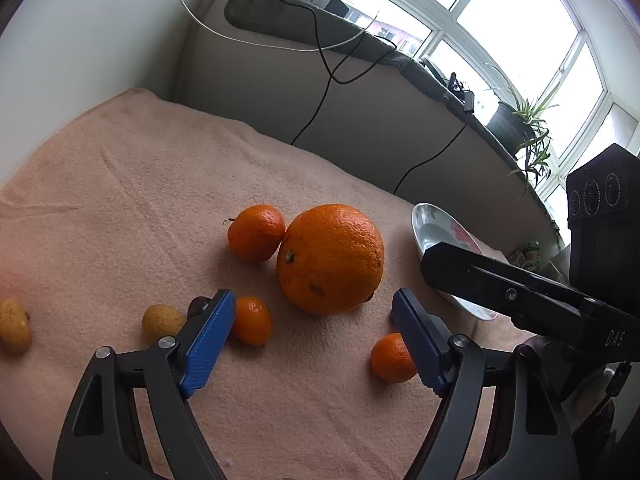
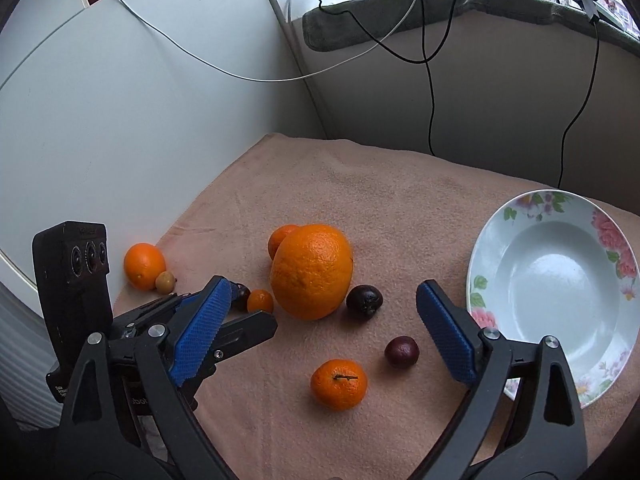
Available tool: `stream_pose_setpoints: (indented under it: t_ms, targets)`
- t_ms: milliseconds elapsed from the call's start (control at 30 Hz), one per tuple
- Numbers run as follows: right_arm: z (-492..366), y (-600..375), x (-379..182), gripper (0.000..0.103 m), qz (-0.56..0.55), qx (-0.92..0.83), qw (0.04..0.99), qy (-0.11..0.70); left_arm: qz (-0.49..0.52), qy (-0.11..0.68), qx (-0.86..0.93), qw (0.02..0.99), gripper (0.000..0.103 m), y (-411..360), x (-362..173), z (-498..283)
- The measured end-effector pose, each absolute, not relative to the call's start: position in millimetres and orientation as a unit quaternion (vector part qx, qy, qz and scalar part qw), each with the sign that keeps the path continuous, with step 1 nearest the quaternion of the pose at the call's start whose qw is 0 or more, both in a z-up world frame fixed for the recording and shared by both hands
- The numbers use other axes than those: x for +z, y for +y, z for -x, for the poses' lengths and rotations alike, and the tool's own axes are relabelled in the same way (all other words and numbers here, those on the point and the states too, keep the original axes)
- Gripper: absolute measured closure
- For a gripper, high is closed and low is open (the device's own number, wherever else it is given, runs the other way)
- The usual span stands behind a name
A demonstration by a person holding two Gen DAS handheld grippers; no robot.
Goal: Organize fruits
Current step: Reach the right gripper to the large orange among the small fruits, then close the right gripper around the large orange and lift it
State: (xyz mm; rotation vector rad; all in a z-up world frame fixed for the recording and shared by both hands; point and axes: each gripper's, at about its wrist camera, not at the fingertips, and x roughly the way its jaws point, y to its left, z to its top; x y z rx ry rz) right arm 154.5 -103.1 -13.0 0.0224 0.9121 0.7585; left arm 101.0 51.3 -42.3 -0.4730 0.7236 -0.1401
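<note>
A large orange (image 1: 330, 259) (image 2: 311, 271) sits mid-cloth with a tangerine (image 1: 256, 233) touching it behind. Small tangerines lie near the front (image 1: 251, 321) (image 1: 392, 358) (image 2: 339, 384). Two dark plums (image 2: 363, 299) (image 2: 401, 351) lie right of the orange. Yellow fruits (image 1: 161, 321) (image 1: 14, 325) lie at the left. A floral plate (image 2: 556, 280) (image 1: 430, 232) stands at the right, empty. My left gripper (image 1: 312, 312) is open, just short of the large orange. My right gripper (image 2: 324, 308) is open above the front tangerine and plum.
A peach cloth (image 1: 140, 184) covers the table. Another orange (image 2: 144, 265) and a small yellow fruit (image 2: 165, 282) lie at the far left edge. Cables (image 2: 430, 92) hang from the windowsill behind. A potted plant (image 1: 516, 124) stands on the sill.
</note>
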Motion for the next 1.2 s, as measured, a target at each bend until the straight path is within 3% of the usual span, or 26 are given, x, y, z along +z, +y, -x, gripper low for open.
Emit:
stream_pose_setpoints:
  t_ms: [267, 600, 700, 1200]
  targets:
    - [-165, -85, -23, 0.021, -0.010, 0.373, 0.812, 0.449, 0.239, 0.366, -0.075, 0.896, 0.036, 52, -48, -116]
    - [-184, -75, -32, 0.032, -0.011, 0.376, 0.793, 0.480, 0.242, 0.372, -0.088, 0.892, 0.039, 50, -49, -124]
    - [-189, -73, -38, 0.039, -0.014, 0.380, 0.782, 0.494, 0.247, 0.375, -0.098, 0.888, 0.040, 50, -50, -124]
    - [-190, -71, -39, 0.041, -0.020, 0.393, 0.775, 0.495, 0.244, 0.375, -0.103, 0.888, 0.044, 46, -50, -127]
